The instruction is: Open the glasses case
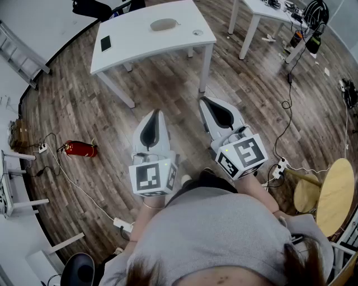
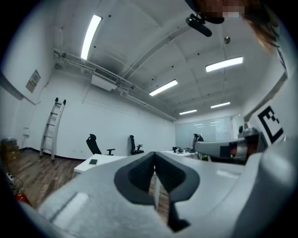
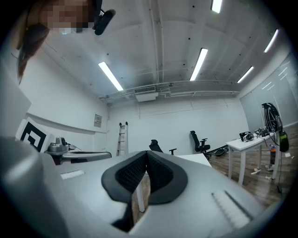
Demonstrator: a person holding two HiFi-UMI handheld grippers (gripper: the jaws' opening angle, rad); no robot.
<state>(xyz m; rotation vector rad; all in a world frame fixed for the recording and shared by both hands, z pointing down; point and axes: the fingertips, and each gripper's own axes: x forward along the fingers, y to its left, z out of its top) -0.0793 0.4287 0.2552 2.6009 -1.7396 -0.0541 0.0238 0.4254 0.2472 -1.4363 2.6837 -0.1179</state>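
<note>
Grey top (image 1: 224, 234) closest of all, filling the bottom of the head view, hair at the very edge. Just ahead of it, two marker cubes (image 1: 152, 177), one on the back of the left gripper (image 1: 155, 115) and one on the right gripper (image 1: 206, 104). Both held level above the wooden floor (image 1: 84, 106), side by side with a gap between, noses aimed at the white table (image 1: 140, 44). Left jaws together, dark pads meeting at the tip, nothing caught between; in the left gripper view only a table leg and floor visible through the slot further back. Right jaws together as well, pads tip to tip in the right gripper view, nothing held.

Well ahead of both, on the far part of the table top: the glasses case (image 1: 164, 24), a pale oval lying flat, apparently closed, touched by neither gripper. Near the table's left edge, well apart from it, a dark phone (image 1: 106, 43) lying flat. Near the right edge, a small round fitting (image 1: 197, 32).

On the floor at left, a red fire extinguisher (image 1: 81, 148) on its side, close to a power strip (image 1: 42, 148). At right, a round wooden stool (image 1: 335, 187). At upper right, a second white table (image 1: 260, 8). Seen from the left gripper view: a ladder (image 2: 52, 128) leaning on the white wall, black office chairs (image 2: 94, 144) behind the table, strip lights (image 2: 91, 35) on the ceiling.
</note>
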